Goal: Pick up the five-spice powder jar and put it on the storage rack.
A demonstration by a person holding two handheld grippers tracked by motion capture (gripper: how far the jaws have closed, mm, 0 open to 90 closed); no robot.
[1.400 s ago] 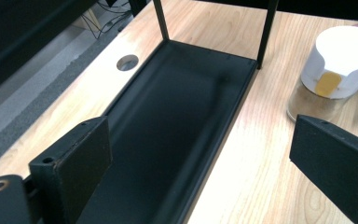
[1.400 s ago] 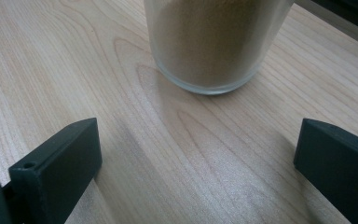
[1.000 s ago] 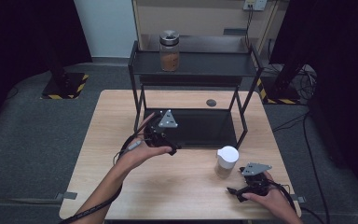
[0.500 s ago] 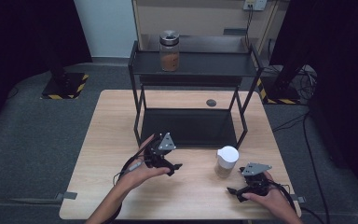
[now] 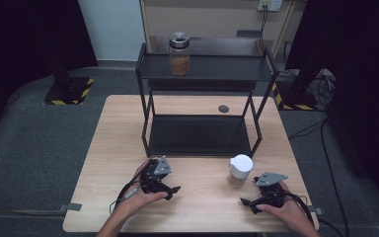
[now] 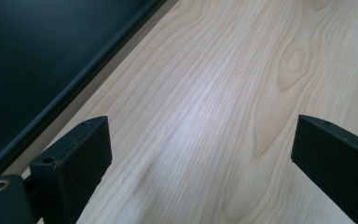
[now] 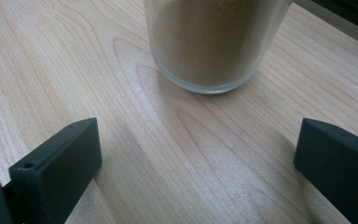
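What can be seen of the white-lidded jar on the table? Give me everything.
The jar is a small clear glass cylinder with a white lid, nearly full of tan-brown powder. It stands upright on the wooden table, in front of the black shelf's right front leg. Its rounded glass base rests flat on the wood. The right gripper, jaws open, is close by without touching it.

The high view looks forward and down from above the near edge of the table (image 5: 128, 128), taking in the whole top and the black rack (image 5: 202, 74) at frame centre. The left gripper view skims the wood, with the rack's base upper left. The right gripper view sits equally near, facing the glass jar (image 7: 214, 42) at top centre, which stands lower right in the high view.
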